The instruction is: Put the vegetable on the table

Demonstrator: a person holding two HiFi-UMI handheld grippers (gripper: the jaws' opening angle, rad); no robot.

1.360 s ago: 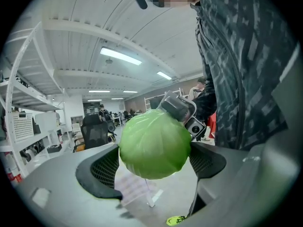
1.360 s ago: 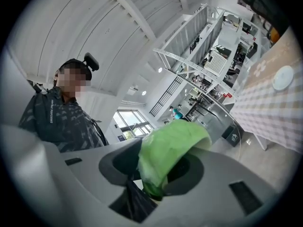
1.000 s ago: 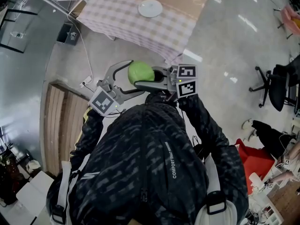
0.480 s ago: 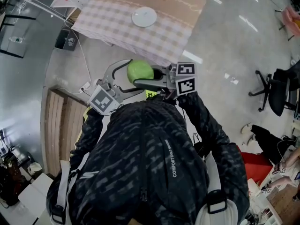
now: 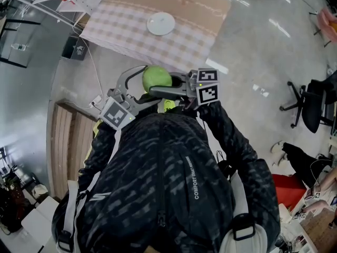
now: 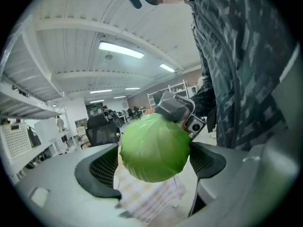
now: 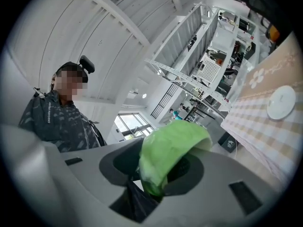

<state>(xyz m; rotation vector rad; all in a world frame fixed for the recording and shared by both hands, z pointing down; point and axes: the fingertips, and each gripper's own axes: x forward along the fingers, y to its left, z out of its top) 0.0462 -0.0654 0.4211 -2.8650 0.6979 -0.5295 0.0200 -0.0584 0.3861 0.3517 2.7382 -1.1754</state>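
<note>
You brought cabbage (image 5: 157,78) closer to far bench (image 5: 131,22). Both left fingers (image 5: 129,77) and right fingers (image 5: 167,92) clamped it; uneven squeeze risked drop short of bench.

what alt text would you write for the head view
From above, a person holds a green cabbage between the left hand-held gripper and the right hand-held gripper. Ahead stands a table with a checked cloth and a white plate on it.

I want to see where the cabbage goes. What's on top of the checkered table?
A white plate sits on the cloth of the checkered table. Its far end is out of view; the cloth hides the tabletop.
</note>
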